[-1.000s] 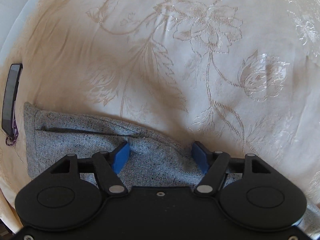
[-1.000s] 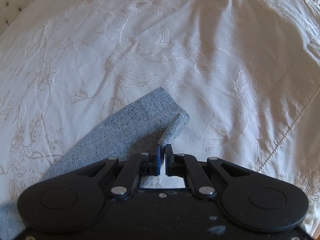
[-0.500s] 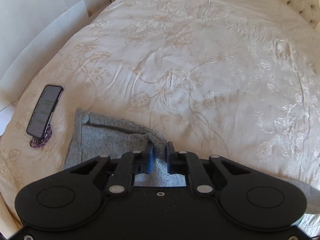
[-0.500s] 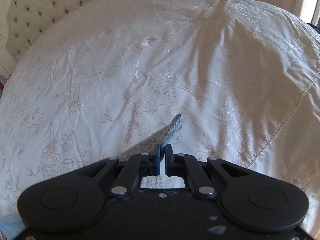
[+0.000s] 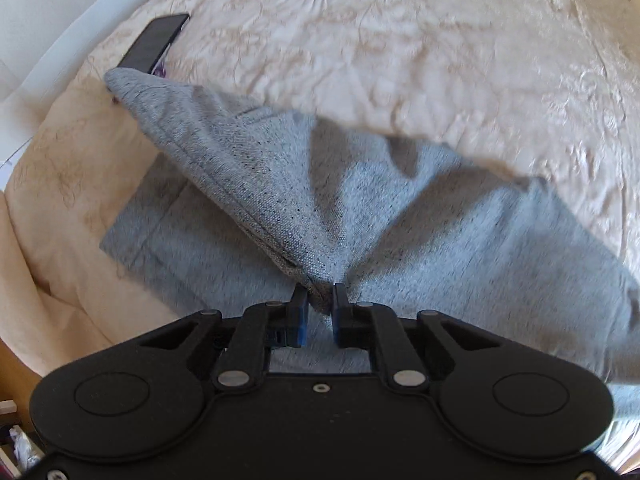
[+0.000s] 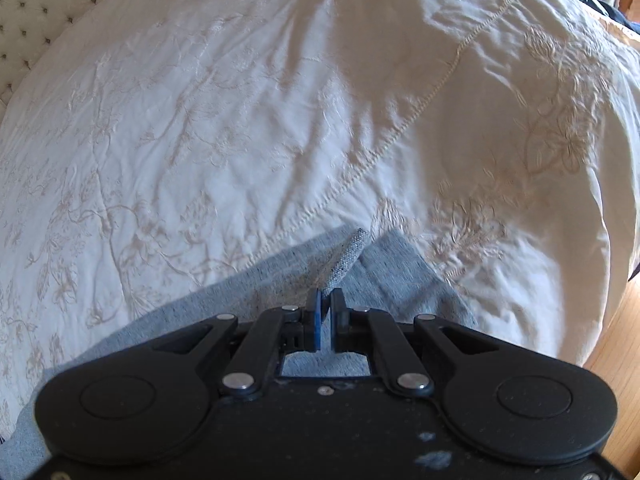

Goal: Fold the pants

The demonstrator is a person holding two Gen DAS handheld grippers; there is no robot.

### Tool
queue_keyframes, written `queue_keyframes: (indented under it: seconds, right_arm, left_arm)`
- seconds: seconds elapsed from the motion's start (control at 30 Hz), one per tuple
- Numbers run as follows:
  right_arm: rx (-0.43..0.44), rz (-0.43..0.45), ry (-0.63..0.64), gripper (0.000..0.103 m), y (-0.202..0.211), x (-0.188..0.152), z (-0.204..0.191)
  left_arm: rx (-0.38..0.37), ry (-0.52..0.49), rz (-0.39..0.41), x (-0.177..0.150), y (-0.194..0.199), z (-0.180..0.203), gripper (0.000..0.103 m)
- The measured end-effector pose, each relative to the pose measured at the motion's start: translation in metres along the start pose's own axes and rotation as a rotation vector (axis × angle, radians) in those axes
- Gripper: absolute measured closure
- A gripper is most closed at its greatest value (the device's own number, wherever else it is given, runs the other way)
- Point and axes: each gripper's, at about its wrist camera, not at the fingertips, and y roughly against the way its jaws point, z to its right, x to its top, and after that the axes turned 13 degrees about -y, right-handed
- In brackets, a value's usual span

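Grey speckled pants (image 5: 460, 232) lie on a cream embroidered bedspread (image 5: 400, 40). My left gripper (image 5: 320, 300) is shut on a bunched fold of them. That fold rises off the bed in a tent up to the blue pads (image 5: 299, 312), and the rest lies flat beneath. In the right wrist view, my right gripper (image 6: 326, 300) is shut on a thin edge of the pants (image 6: 348, 256). This edge stands up as a narrow strip above the flat grey cloth (image 6: 260, 280). Both grippers point steeply down.
A dark phone (image 5: 158, 42) with a purple strap lies on the bedspread just beyond the lifted fold's far corner. A tufted headboard (image 6: 36, 4) is at the upper left. The bed's edge and wooden floor (image 6: 616, 344) show at the right, and a stitched seam (image 6: 424, 108) crosses the cover.
My left gripper went from open over the pants to shut on a fold, then lifted it off the bed. The right gripper stayed shut on its edge and carried it toward the bed's side.
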Motion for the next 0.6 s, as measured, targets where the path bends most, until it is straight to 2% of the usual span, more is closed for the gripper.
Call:
queue_keyframes:
  seconds: [0.13, 0.23, 0.33, 0.4, 0.47, 0.53, 0.6]
  right_arm:
    - [-0.071, -0.005, 0.054, 0.098, -0.015, -0.032, 0.016]
    - [-0.063, 0.002, 0.005, 0.099, -0.010, -0.037, 0.023]
    - [-0.045, 0.036, 0.010, 0.099, 0.008, -0.035, 0.021]
    - [-0.029, 0.060, 0.018, 0.099, 0.021, -0.034, 0.021]
    - [-0.041, 0.078, 0.039, 0.099, 0.026, -0.032, 0.022]
    - [-0.091, 0.035, 0.036, 0.099, 0.011, -0.033, 0.030]
    - [-0.124, -0.014, 0.008, 0.099, -0.008, -0.037, 0.041]
  left_arm:
    - [0.008, -0.002, -0.058, -0.014, -0.019, 0.002, 0.088]
    - [-0.004, -0.010, -0.009, -0.009, -0.004, -0.003, 0.088]
    - [-0.013, -0.038, 0.047, -0.001, 0.016, -0.008, 0.088]
    - [-0.009, -0.051, 0.053, 0.001, 0.021, -0.013, 0.088]
    - [0.003, -0.069, 0.008, -0.008, 0.005, -0.014, 0.088]
    - [0.011, -0.075, -0.076, -0.018, -0.023, -0.017, 0.088]
    - [0.027, -0.109, -0.109, -0.024, -0.041, -0.014, 0.088]
